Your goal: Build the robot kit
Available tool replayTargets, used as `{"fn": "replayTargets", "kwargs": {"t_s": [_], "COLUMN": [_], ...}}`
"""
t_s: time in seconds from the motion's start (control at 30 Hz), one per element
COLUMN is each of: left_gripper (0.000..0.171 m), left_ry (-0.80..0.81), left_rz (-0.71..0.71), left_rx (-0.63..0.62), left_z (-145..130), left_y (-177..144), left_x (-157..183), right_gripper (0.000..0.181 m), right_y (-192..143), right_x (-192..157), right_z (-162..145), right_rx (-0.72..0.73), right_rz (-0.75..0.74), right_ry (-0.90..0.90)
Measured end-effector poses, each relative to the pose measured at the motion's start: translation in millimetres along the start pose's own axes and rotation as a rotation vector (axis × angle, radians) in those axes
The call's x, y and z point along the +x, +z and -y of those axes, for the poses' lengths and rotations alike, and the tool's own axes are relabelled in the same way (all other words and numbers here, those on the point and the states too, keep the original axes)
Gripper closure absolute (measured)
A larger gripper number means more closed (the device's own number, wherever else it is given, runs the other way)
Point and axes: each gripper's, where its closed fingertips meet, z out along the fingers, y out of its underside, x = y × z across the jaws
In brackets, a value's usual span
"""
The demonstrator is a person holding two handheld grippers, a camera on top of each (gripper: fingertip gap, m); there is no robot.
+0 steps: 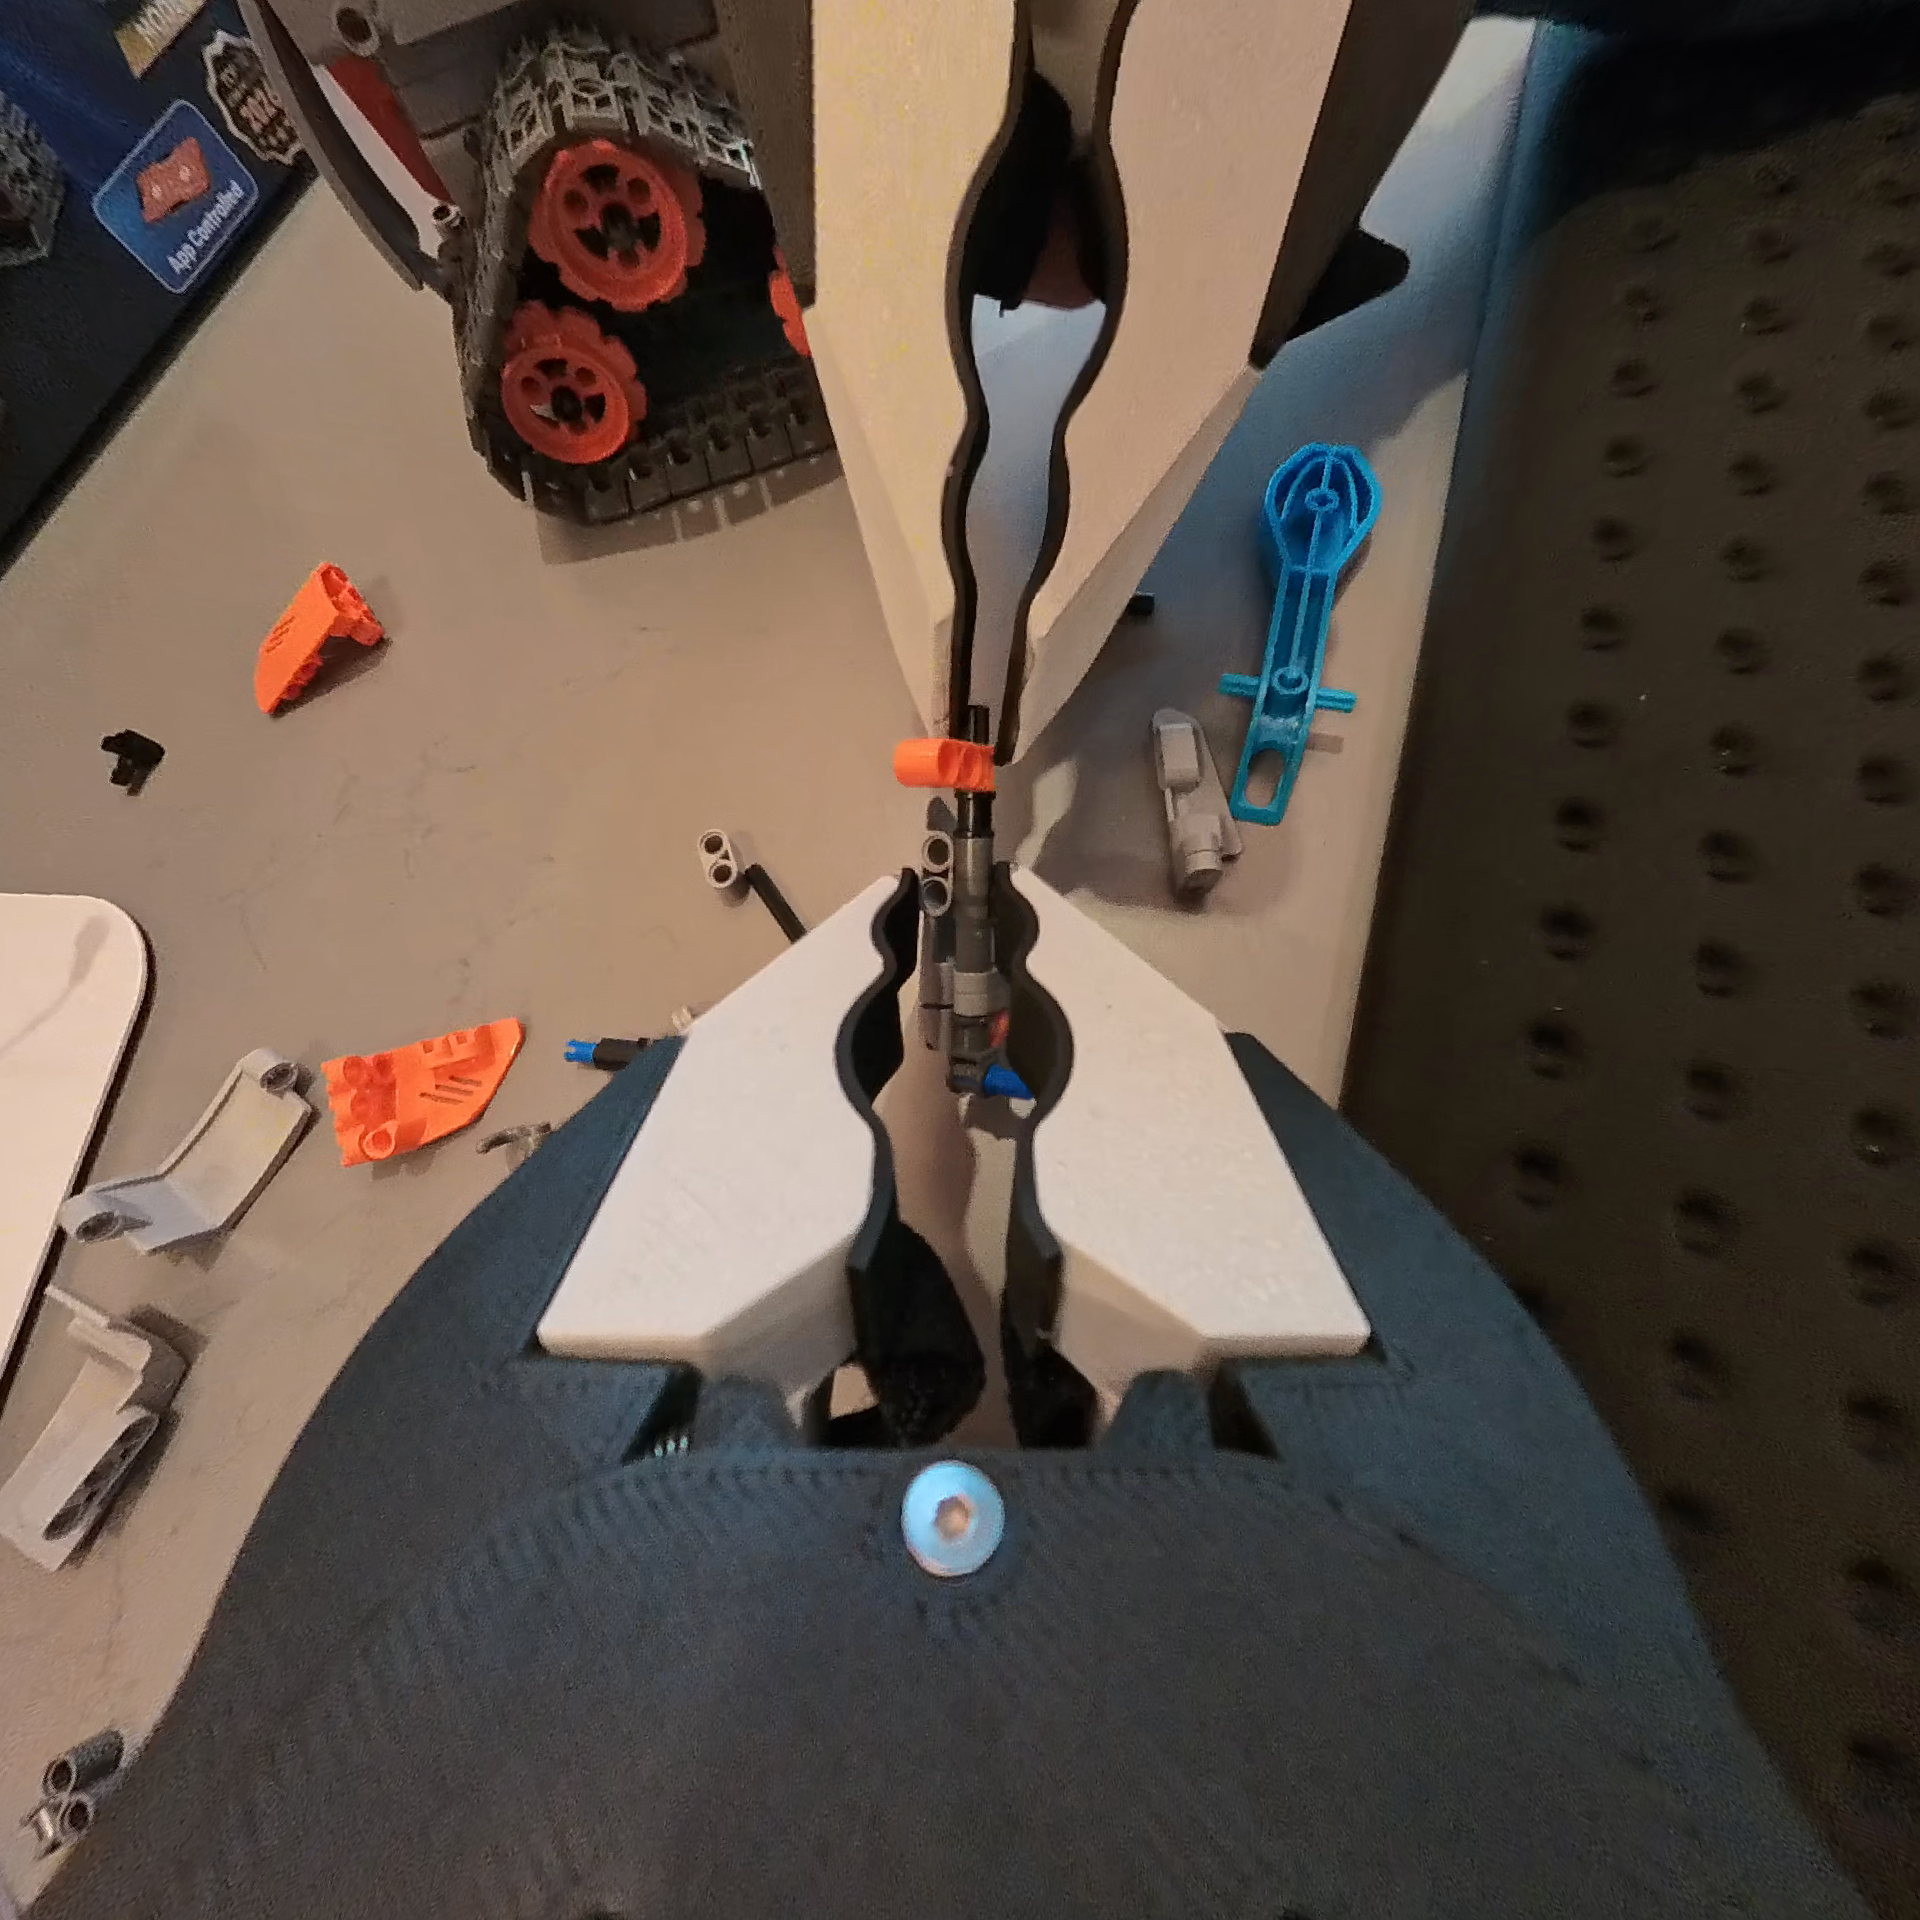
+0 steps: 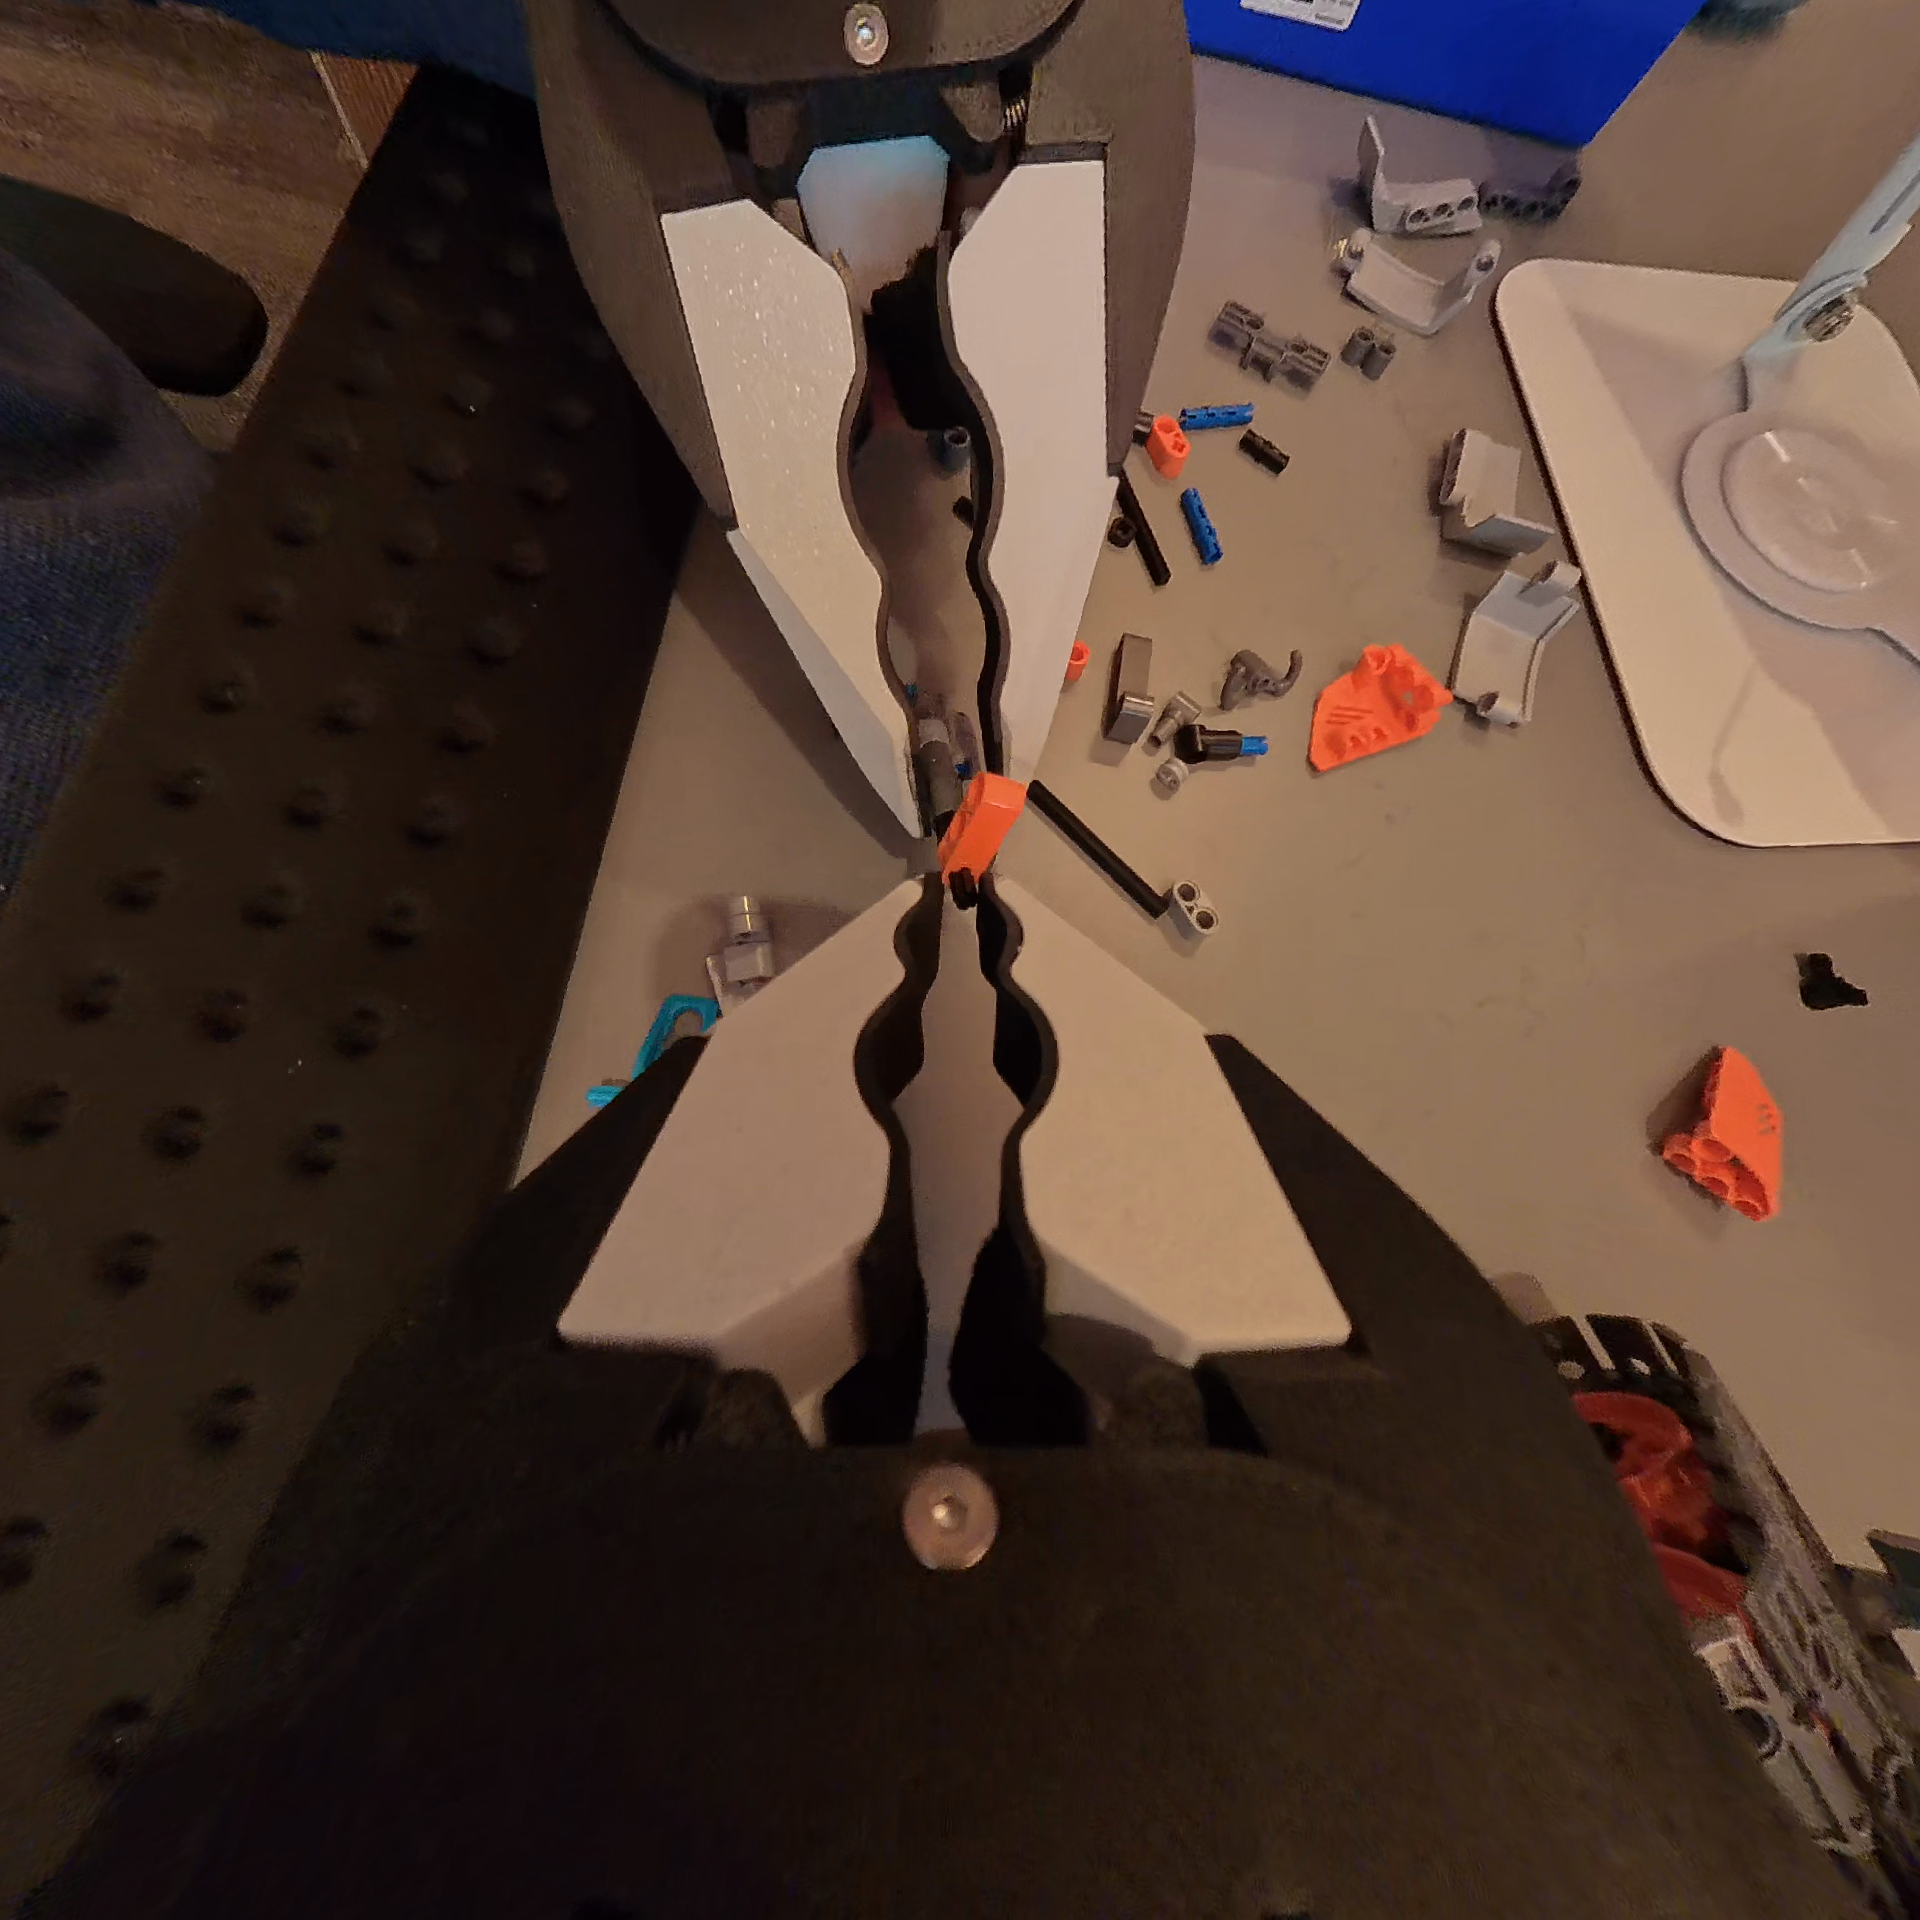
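The left gripper (image 1: 961, 914) has its fingers closed on a small grey and black axle assembly (image 1: 971, 935), held above the grey tabletop (image 1: 520, 727). Facing it tip to tip, the right gripper (image 2: 961, 894) pinches the black axle end just behind an orange connector (image 2: 982, 821) that sits between the two sets of fingers. Loose parts lie near: a blue lever tool (image 1: 1299, 623), orange panels (image 1: 416, 1086), a tracked vehicle (image 1: 603, 312). Judging by the thin grip, any twist or uneven pull could let the axle slip and drop the connector among the scattered pieces

Dim warm indoor light, soft shadows, strong wide-angle bending, blurred edges.
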Motion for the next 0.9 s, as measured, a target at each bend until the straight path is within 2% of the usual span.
{"fn": "replayTargets", "kwargs": {"t_s": [0.4, 0.9], "left_gripper": [0.16, 0.155], "left_ry": [0.102, 0.05], "left_rz": [0.051, 0.05], "left_rx": [-0.097, -0.063], "left_z": [-16.6, -17.3], "left_y": [7.9, -1.3], "left_x": [0.8, -6.0], "right_gripper": [0.179, 0.18], "right_y": [18.0, 20.9], "right_x": [-3.5, 3.9], "right_z": [-20.8, -23.3], "right_rx": [-0.133, -0.114], "right_rz": [-0.045, -0.068], "right_ry": [-0.106, -0.098]}}
